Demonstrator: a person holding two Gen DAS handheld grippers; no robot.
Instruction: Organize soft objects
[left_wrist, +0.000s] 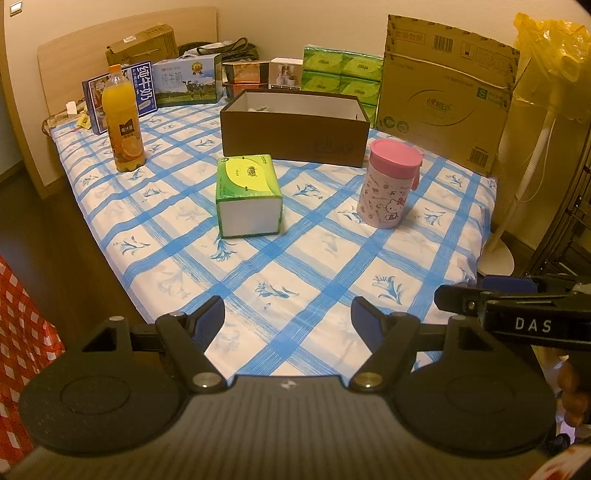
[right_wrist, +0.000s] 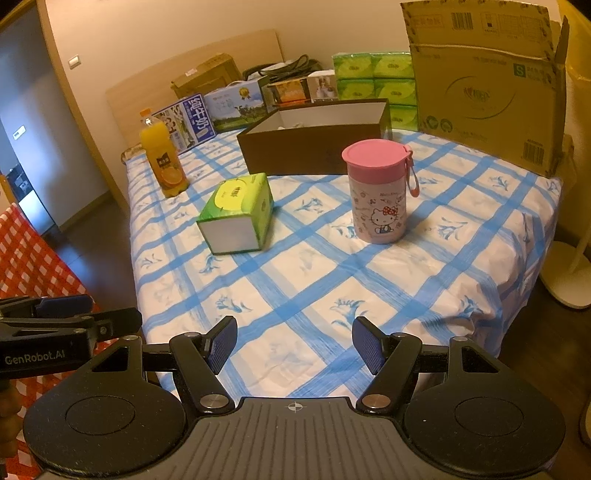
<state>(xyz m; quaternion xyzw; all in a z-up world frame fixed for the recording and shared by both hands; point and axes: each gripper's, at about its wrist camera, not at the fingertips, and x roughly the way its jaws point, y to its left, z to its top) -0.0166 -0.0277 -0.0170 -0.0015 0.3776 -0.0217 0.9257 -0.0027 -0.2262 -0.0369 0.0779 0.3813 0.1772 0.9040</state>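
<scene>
One green tissue pack (left_wrist: 248, 194) lying mid-bed on the blue-checked sheet (left_wrist: 314, 266), white end turned toward the cameras. Just behind it, an open brown box (left_wrist: 293, 127). Right of the pack, apart from it, an upright pink-lidded cup (left_wrist: 389, 184). Left and farther back, an orange juice bottle (left_wrist: 123, 118), also upright. Along the far edge: milk cartons (left_wrist: 184, 83), stacked green tissue packs (left_wrist: 341, 75), a big cardboard box (left_wrist: 443, 96). Left tongs (left_wrist: 288, 321) held over the near edge of the bed, pads apart, nothing between. Right tongs (right_wrist: 294, 345) likewise spread and empty, beside the left ones.
</scene>
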